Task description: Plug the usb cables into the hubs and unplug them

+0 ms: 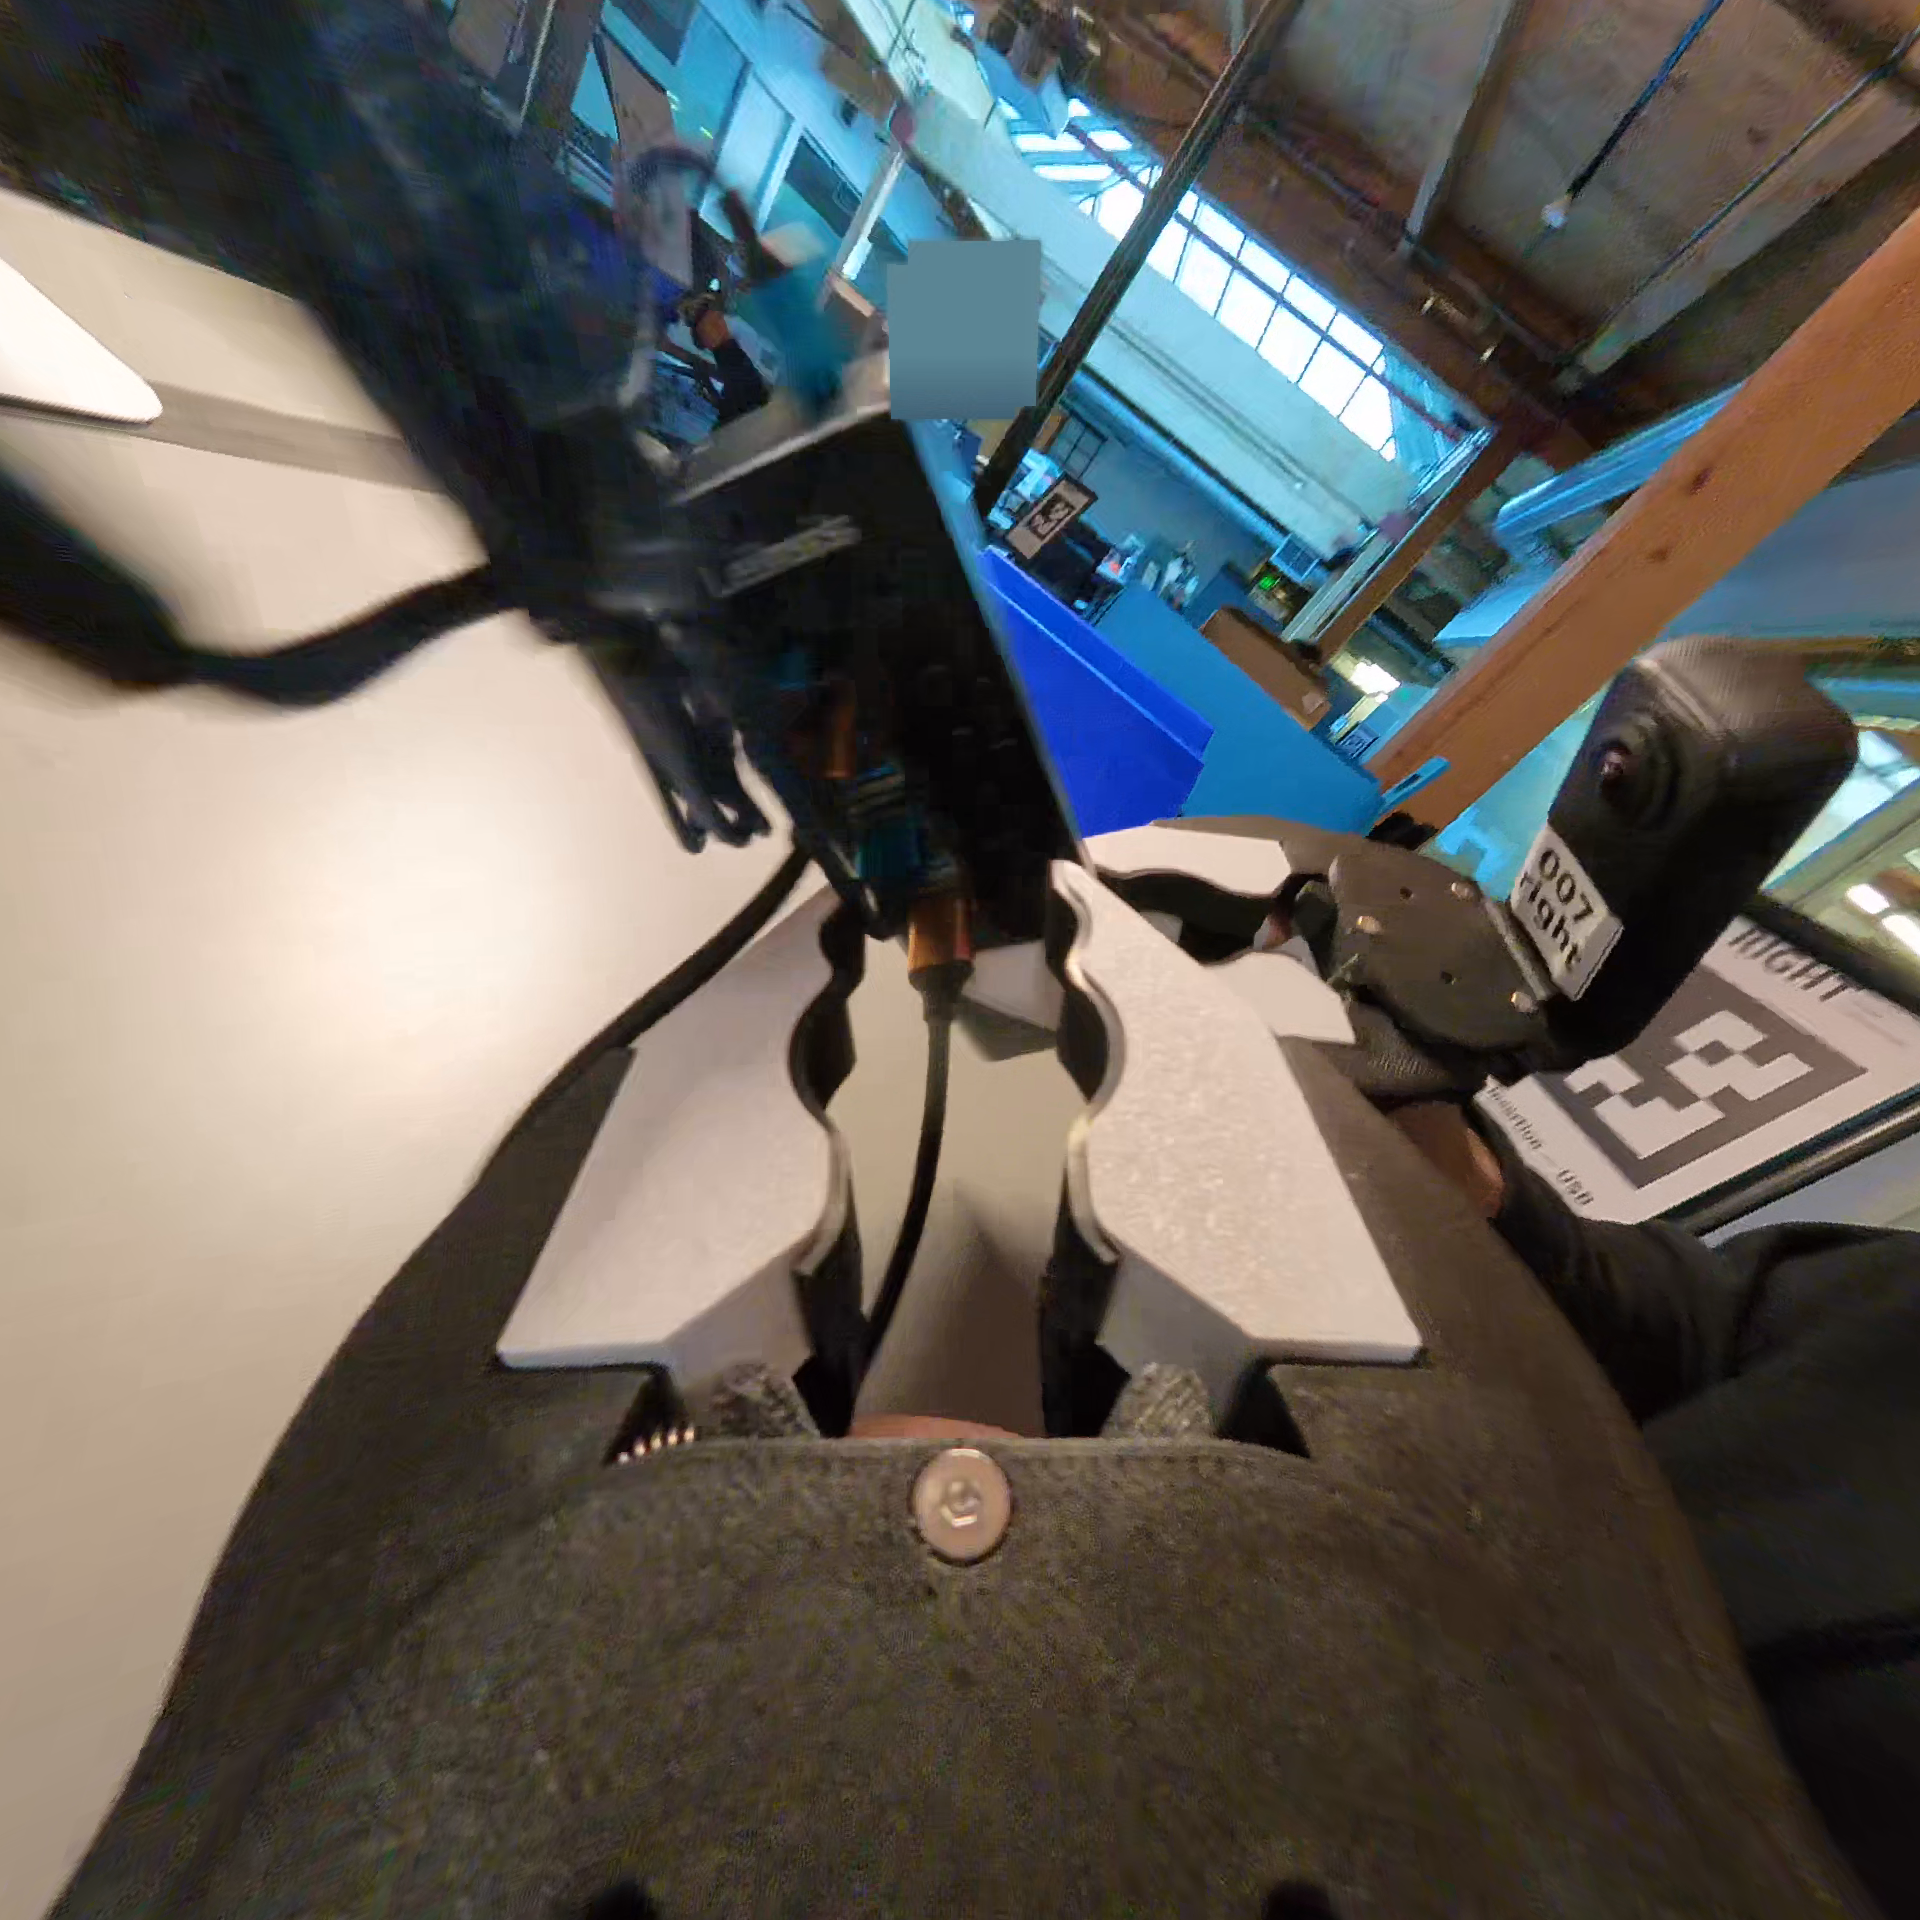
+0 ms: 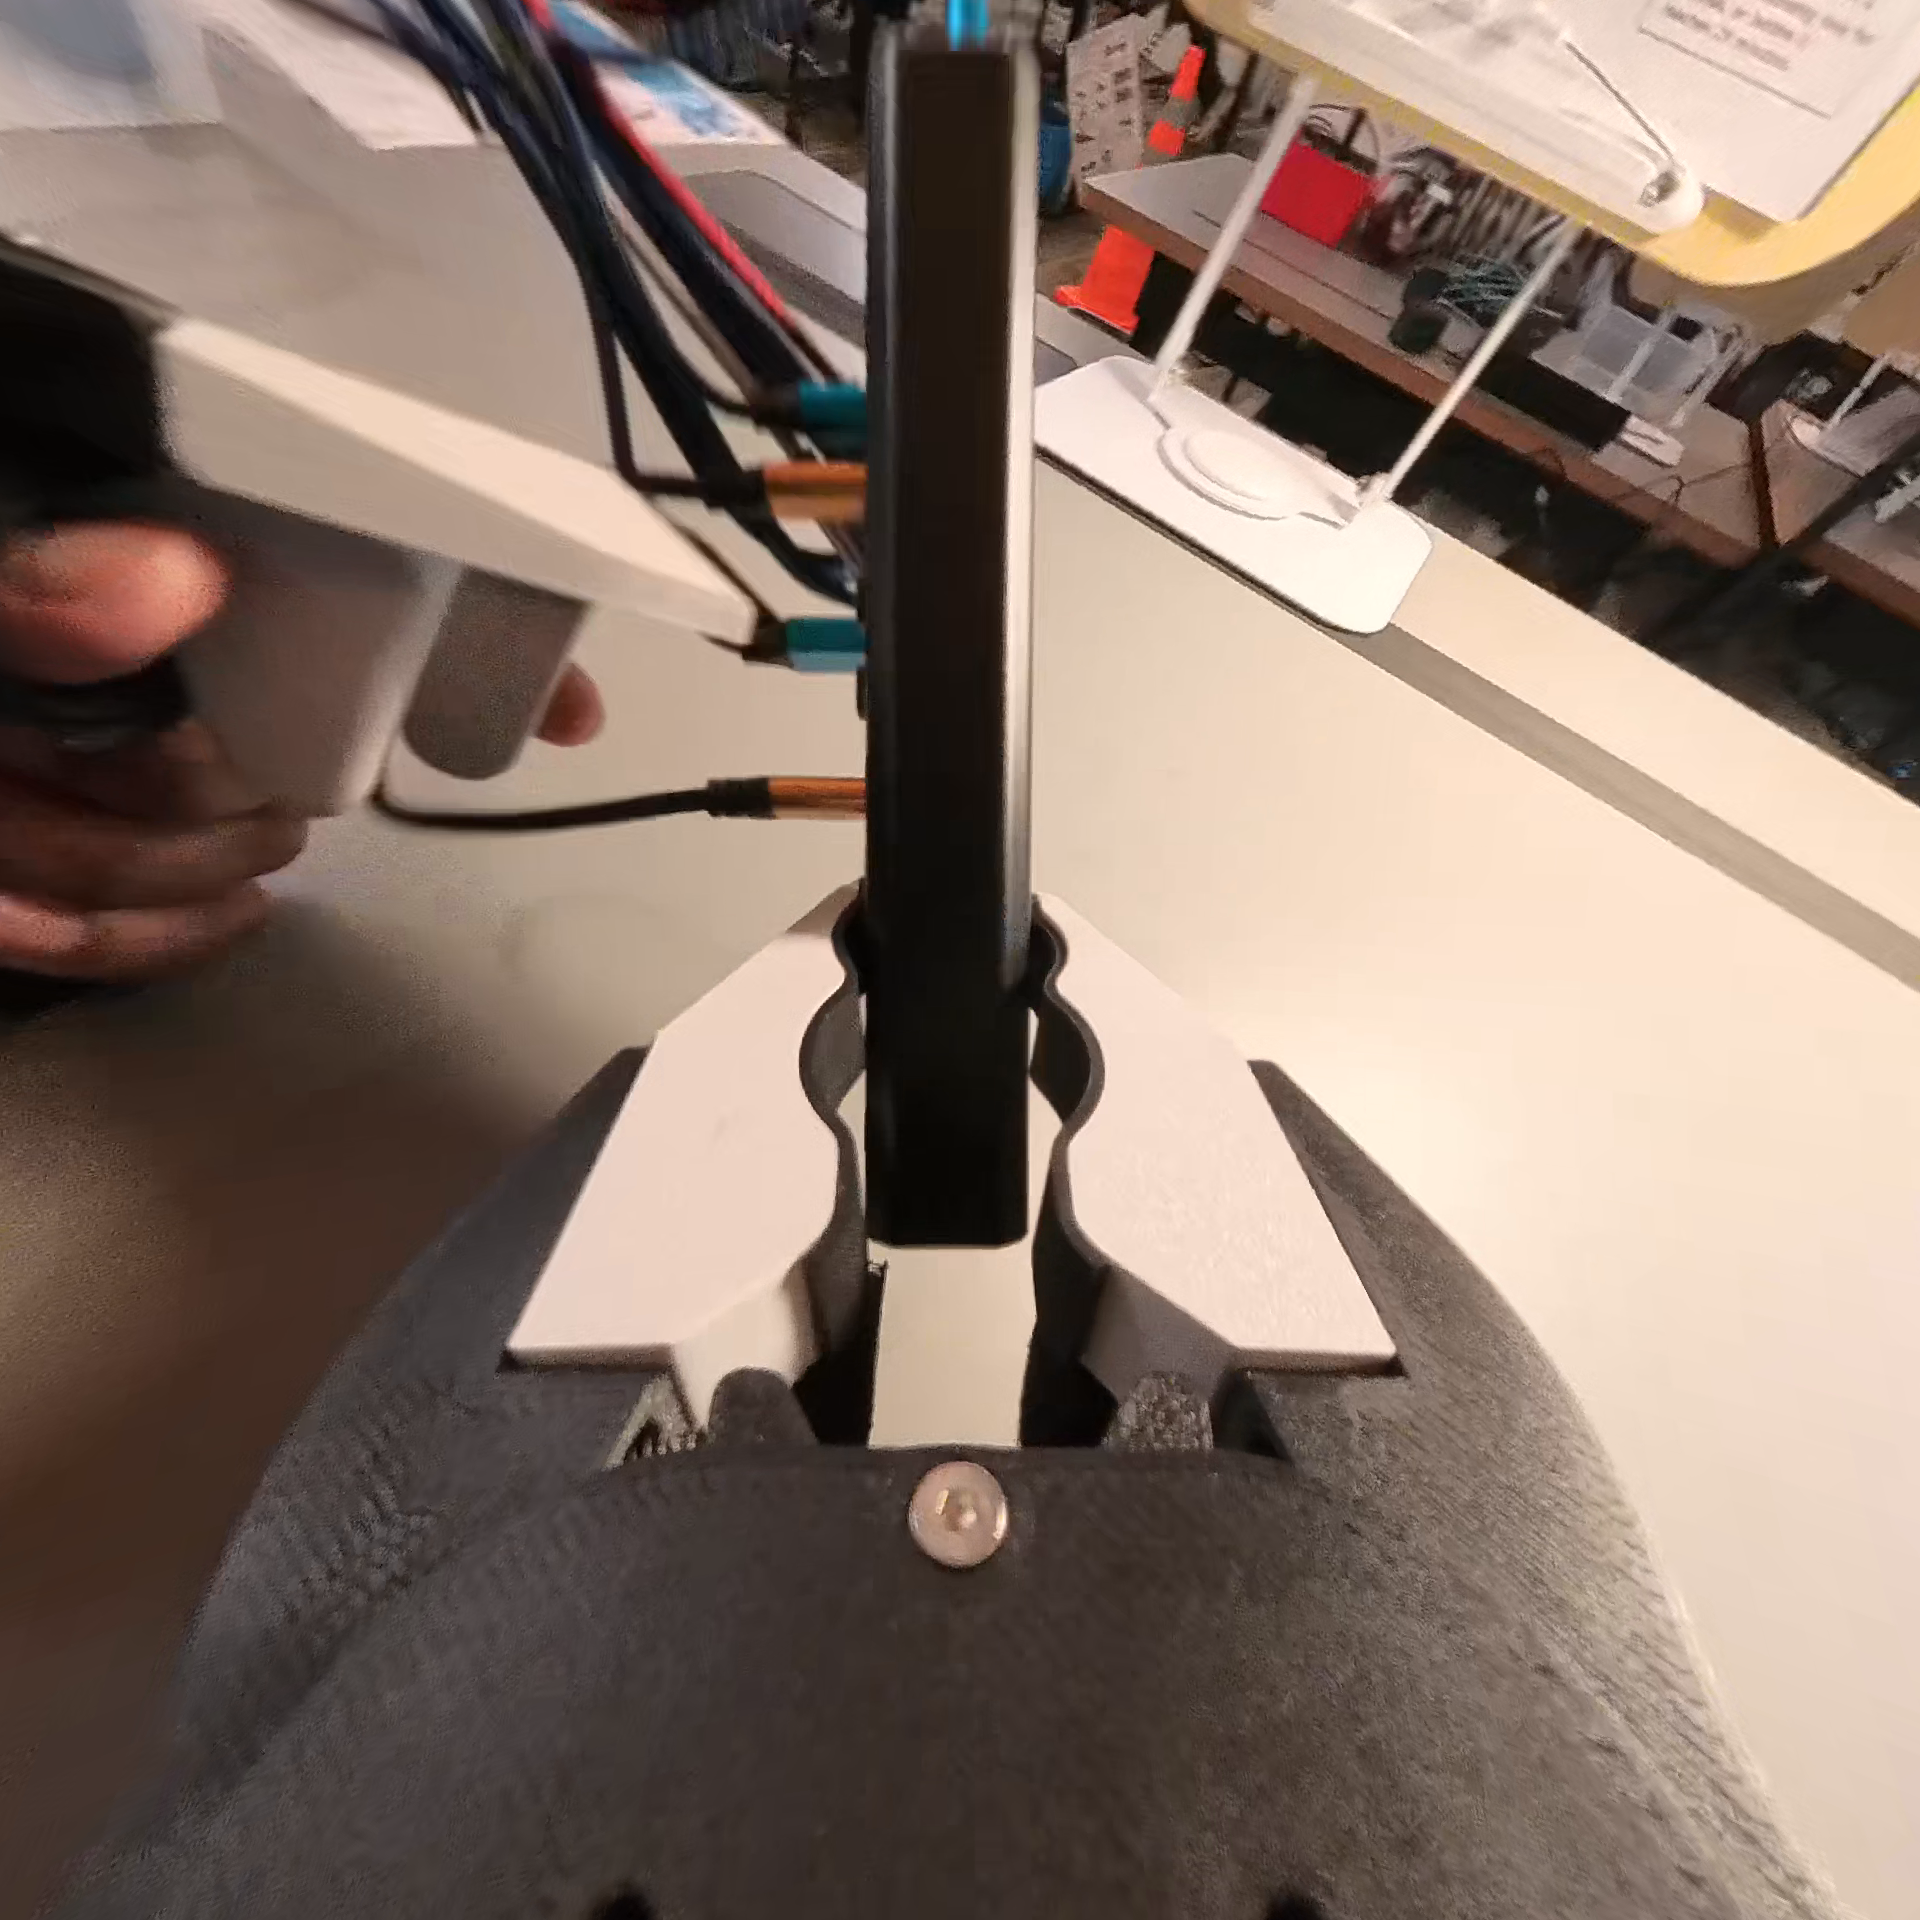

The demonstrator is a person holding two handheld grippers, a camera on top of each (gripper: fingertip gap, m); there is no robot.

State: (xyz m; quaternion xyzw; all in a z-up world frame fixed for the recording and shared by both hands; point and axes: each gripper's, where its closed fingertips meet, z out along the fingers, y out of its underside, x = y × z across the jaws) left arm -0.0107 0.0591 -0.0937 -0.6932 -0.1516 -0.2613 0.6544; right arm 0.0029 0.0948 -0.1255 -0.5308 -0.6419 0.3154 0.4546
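My right gripper point(image 2: 948, 935) is shut on one end of a long black USB hub point(image 2: 951, 520) and holds it on edge above the table. Several cables with teal plugs point(image 2: 826, 644) and copper plugs point(image 2: 816, 795) sit in the hub's left side. My left gripper point(image 1: 956, 914) is open, its fingertips on either side of the lowest copper plug point(image 1: 940, 935), whose black cable point(image 1: 920, 1143) runs back between the fingers. The hub point(image 1: 914, 665) is blurred there. The right gripper point(image 1: 1434, 935) shows at the right, the left gripper's fingers point(image 2: 468, 499) at the left.
A white table point(image 2: 1455, 1039) lies under both grippers. A white stand base point(image 2: 1247, 499) with thin rods carries a yellow-rimmed board at the far right. A hand point(image 2: 114, 727) holds the left gripper. A printed marker sheet point(image 1: 1714, 1070) lies at the right. Some 5 centimetres of space lies between my two pairs of fingers.
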